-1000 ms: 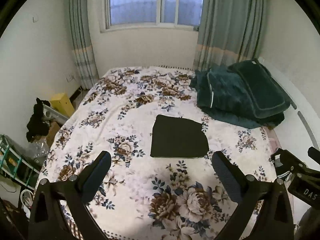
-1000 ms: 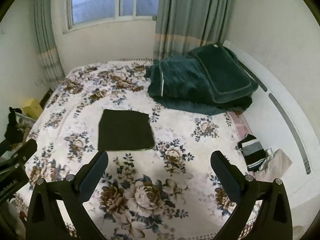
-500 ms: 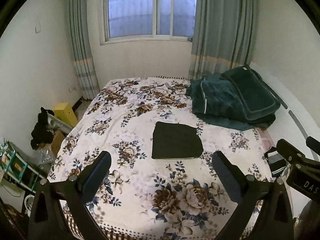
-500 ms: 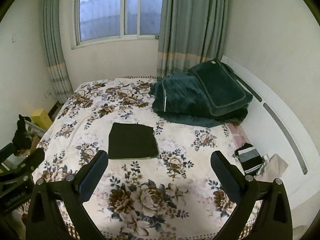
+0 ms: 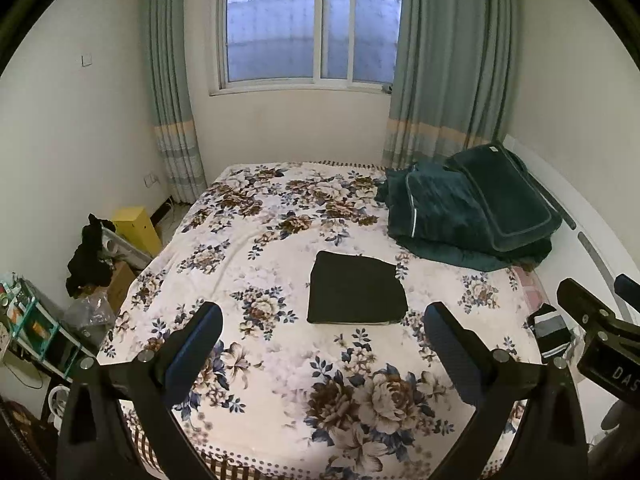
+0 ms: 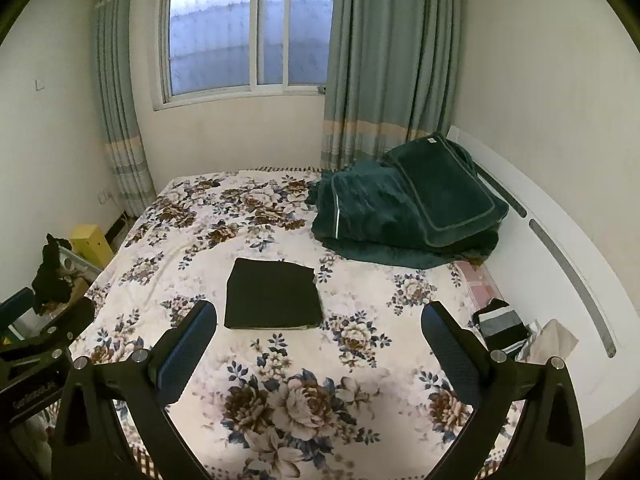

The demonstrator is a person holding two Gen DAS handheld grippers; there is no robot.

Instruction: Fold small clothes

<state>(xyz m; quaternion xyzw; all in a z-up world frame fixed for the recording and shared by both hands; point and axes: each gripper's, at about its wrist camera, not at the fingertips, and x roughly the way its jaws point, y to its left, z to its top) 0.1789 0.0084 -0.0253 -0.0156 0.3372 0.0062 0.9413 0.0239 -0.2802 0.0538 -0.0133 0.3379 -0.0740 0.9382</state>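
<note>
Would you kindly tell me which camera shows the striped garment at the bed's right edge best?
The right wrist view: the striped garment lies in plain sight beside the headboard. In the left wrist view it sits near the frame edge, partly hidden behind the right claw's body.

Both claws, left claw [image 5: 322, 344] & right claw [image 6: 318, 342]: black frames, silver screws, blue-black ribbed pads.

The folded garment [image 5: 356, 290] at frame centre is dark, matt cloth, smooth and flat. Under it the bedspread [image 5: 256, 248] looks like soft, fleecy fabric printed with flowers. At upper right the green blanket [image 5: 460, 216] has a plush, velvety nap. The left gripper [image 5: 322, 334] shows matt black plastic arms, textured dark pads and 2 shiny metal screws per side.
</note>
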